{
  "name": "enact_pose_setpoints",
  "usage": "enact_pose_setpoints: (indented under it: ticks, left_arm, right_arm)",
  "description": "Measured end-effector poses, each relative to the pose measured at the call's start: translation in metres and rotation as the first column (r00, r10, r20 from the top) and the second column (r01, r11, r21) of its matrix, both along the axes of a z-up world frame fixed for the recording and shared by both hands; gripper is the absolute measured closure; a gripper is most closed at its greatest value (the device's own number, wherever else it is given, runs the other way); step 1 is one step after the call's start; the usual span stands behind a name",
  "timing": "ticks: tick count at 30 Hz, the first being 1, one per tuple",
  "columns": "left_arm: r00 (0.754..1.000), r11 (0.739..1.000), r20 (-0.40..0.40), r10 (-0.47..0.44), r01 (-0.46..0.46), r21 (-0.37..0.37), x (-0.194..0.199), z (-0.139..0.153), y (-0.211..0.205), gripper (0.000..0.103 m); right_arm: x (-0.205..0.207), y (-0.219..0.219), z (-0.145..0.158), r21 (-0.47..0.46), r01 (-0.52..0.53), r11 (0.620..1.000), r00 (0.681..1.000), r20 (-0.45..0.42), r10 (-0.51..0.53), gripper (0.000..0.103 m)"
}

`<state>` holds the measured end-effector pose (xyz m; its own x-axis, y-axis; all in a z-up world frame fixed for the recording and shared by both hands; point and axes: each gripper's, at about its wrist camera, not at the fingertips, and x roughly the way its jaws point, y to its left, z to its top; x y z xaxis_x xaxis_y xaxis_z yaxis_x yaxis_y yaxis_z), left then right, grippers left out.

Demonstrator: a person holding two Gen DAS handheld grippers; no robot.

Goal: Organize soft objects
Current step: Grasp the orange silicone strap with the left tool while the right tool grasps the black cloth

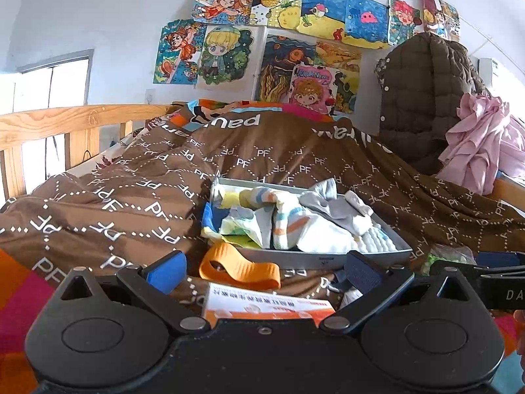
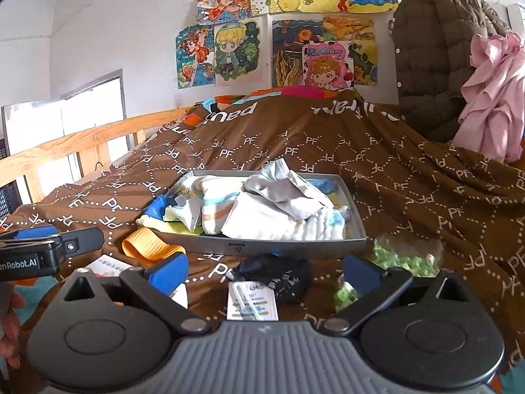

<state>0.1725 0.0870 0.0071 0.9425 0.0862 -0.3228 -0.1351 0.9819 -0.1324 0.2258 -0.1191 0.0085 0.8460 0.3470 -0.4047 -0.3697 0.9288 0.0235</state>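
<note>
A grey tray (image 1: 295,256) (image 2: 262,246) lies on the brown quilt, heaped with socks and folded cloths: a striped sock (image 1: 288,220) (image 2: 216,210), white cloths (image 1: 328,236) (image 2: 282,223) and grey socks (image 2: 282,190). An orange band (image 1: 239,266) (image 2: 147,246) rests in front of the tray's left corner. My left gripper (image 1: 262,269) is open just above the band and an orange-white box (image 1: 265,305). My right gripper (image 2: 265,271) is open over a dark crumpled item (image 2: 279,275) and a white sachet (image 2: 252,302). A green-white bag (image 2: 403,256) lies to the right.
The brown patterned quilt (image 1: 131,197) (image 2: 410,180) covers the bed, with a wooden rail (image 1: 49,124) (image 2: 65,144) on the left. A dark padded coat (image 1: 423,98) and pink garment (image 1: 472,141) hang at the right. Drawings cover the back wall.
</note>
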Motion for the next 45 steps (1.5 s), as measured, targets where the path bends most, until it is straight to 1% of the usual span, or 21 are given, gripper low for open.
enact_pose_setpoints:
  ticks: [5,11,15,17,20,23,26,28,30,32,36,38,40,42,45]
  left_arm:
    - [1.0,1.0,-0.006,0.006,-0.006,-0.005,0.01,-0.004,0.011,0.001]
    - [0.999,1.0,-0.041,-0.012,0.011,-0.028,0.026,-0.013,0.028,0.001]
    - [0.998,0.997,-0.055,-0.023,0.019,-0.07,0.041,-0.018,0.043,0.001]
    - [0.997,0.995,-0.076,-0.029,0.022,-0.096,0.051,-0.021,0.051,0.001]
    - [0.994,0.994,-0.105,-0.016,0.004,-0.113,0.063,-0.026,0.059,0.001]
    - [0.993,0.993,-0.12,-0.018,0.004,-0.12,0.074,-0.032,0.066,0.001]
    - [0.989,0.99,-0.146,-0.035,0.015,-0.137,0.089,-0.037,0.074,0.001]
    - [0.986,0.988,-0.16,-0.05,0.025,-0.154,0.097,-0.039,0.078,0.001]
    - [0.983,0.985,-0.17,-0.071,0.042,-0.167,0.105,-0.04,0.082,0.001]
    - [0.975,0.981,-0.192,-0.109,0.074,-0.18,0.114,-0.041,0.086,0.001]
    - [0.947,0.964,-0.247,-0.205,0.152,-0.216,0.134,-0.04,0.096,0.001]
    - [0.932,0.955,-0.259,-0.252,0.196,-0.224,0.142,-0.04,0.098,0.001]
    - [0.912,0.946,-0.287,-0.294,0.234,-0.225,0.15,-0.041,0.098,0.001]
    - [0.899,0.939,-0.301,-0.318,0.254,-0.232,0.155,-0.042,0.098,0.001]
    - [0.884,0.936,-0.328,-0.332,0.264,-0.234,0.163,-0.044,0.096,0.001]
  right_arm:
    - [0.01,0.012,-0.004,-0.026,-0.016,1.0,1.0,-0.016,0.016,0.0]
    - [0.025,0.026,-0.011,-0.069,-0.023,0.997,0.998,-0.053,0.02,0.0]
    - [0.04,0.034,-0.018,-0.086,-0.018,0.996,0.995,-0.094,0.01,0.0]
    - [0.048,0.036,-0.021,-0.087,-0.01,0.996,0.994,-0.113,0.0,0.0]
    - [0.063,0.04,-0.026,-0.095,0.013,0.995,0.99,-0.142,-0.026,0.0]
    - [0.082,0.043,-0.029,-0.089,0.034,0.995,0.982,-0.18,-0.05,0.0]
    - [0.103,0.046,-0.034,-0.112,0.032,0.993,0.971,-0.231,-0.057,0.0]
    - [0.117,0.048,-0.037,-0.132,0.009,0.991,0.962,-0.27,-0.045,0.0]
    - [0.13,0.05,-0.041,-0.147,-0.022,0.989,0.945,-0.325,-0.027,0.0]
    - [0.141,0.052,-0.043,-0.156,-0.04,0.987,0.931,-0.365,-0.02,0.0]
    - [0.157,0.057,-0.05,-0.194,-0.05,0.98,0.904,-0.426,-0.038,0.0]
    - [0.163,0.058,-0.051,-0.203,-0.041,0.978,0.892,-0.449,-0.056,0.0]
    - [0.17,0.059,-0.054,-0.22,-0.029,0.975,0.879,-0.47,-0.08,0.0]
    - [0.176,0.061,-0.059,-0.242,-0.019,0.97,0.867,-0.488,-0.105,0.0]
    - [0.185,0.06,-0.067,-0.218,-0.001,0.976,0.833,-0.54,-0.12,0.001]
